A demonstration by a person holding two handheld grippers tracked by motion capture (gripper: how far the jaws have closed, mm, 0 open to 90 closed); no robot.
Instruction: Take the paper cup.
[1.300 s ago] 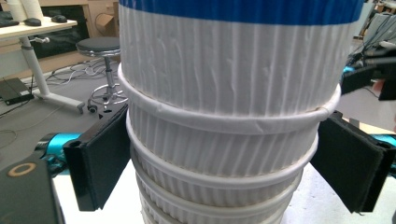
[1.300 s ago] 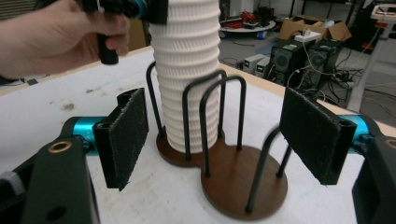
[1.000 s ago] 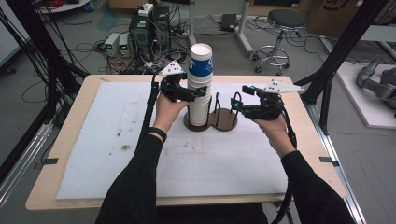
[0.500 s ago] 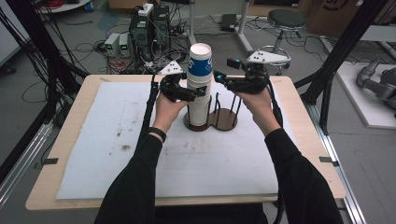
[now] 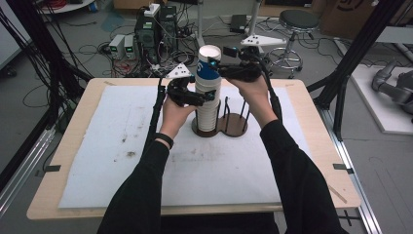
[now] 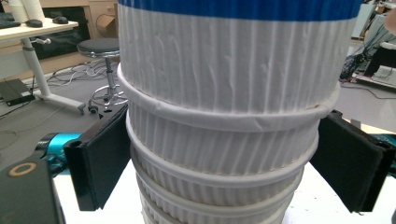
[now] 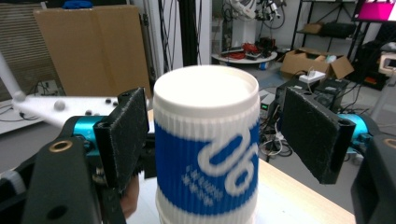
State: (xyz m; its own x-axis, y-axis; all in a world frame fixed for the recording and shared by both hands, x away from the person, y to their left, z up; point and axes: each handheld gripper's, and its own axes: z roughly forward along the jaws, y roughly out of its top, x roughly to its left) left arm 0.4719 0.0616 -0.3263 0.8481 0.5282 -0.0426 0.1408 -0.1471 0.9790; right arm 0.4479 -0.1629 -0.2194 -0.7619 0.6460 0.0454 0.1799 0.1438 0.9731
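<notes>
A stack of paper cups (image 5: 208, 105) stands in a holder on the tabletop (image 5: 87, 112). The left hand-held gripper (image 5: 207, 97) clamps the lower cups; the right hand-held gripper (image 5: 220, 68) straddles the blue top cup (image 7: 206, 154), jaws apart. Best squeeze gently, then lift straight up.

A tall stack of upturned paper cups (image 5: 208, 92) stands in the left ring of a dark wooden holder (image 5: 233, 125) on the white mat (image 5: 122, 146) covering the wooden table (image 5: 73, 122). The top cup (image 5: 210, 61) has a blue band and a white base facing up. The left gripper (image 5: 207, 100) reaches in level from the left, its jaws around the stack's upper part, just below the blue band. The right gripper (image 5: 214, 66) comes in from the right, higher, at the top cup. The holder's right ring is bare, thin black posts standing round it. Behind the table stand computers and a stool (image 5: 297, 22)
</notes>
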